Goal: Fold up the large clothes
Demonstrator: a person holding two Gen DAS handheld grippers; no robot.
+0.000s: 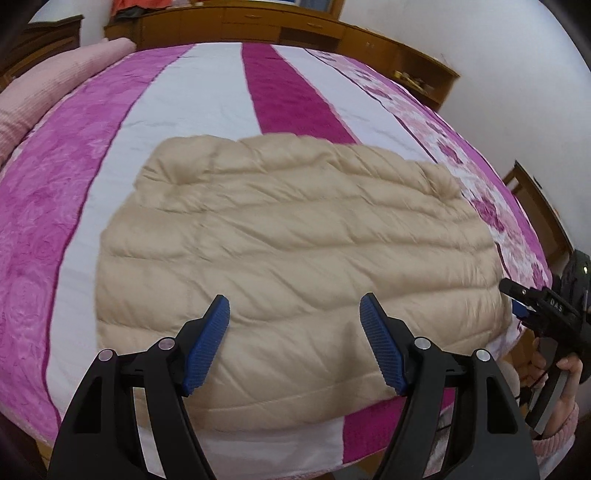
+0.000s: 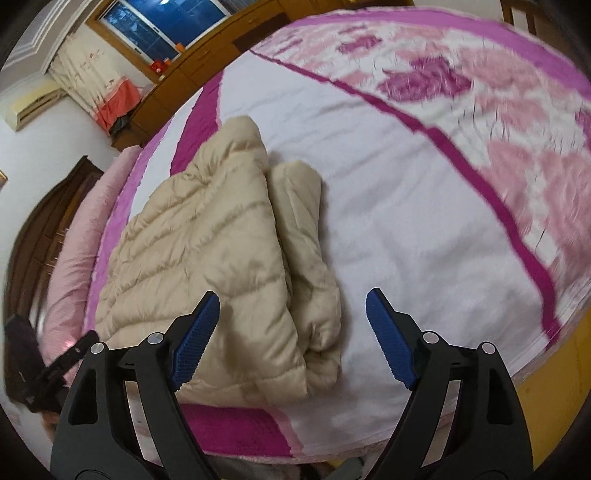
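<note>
A: Bedroom, wooden cabinets (image 1: pixel 258 26) along the far wall, and a bed (image 1: pixel 207 99) with a pink-and-white striped cover. Where is the jacket?

B: Jacket (image 1: pixel 295 236) lies flat near the close edge of the bed, beige and quilted. From the right wrist view one side (image 2: pixel 303 236) looks already folded in along its right edge, forming a thick roll.

A: And the grippers?

B: Left gripper (image 1: pixel 295 332) hangs over the near hem, jaws apart, nothing between them. Right gripper (image 2: pixel 291 332) is also spread wide and empty, above the near right corner of the jacket. In the left view it (image 1: pixel 517 299) sits off the jacket's right edge, held in a hand (image 1: pixel 561 391).

A: What does the next step need?

B: My guess is another fold. Each gripper should bite a full thickness of the puffy fabric at matching spots on the near edge, then lift together so the padding doesn't slide. Pinching only the top layer risks undoing the roll.
</note>
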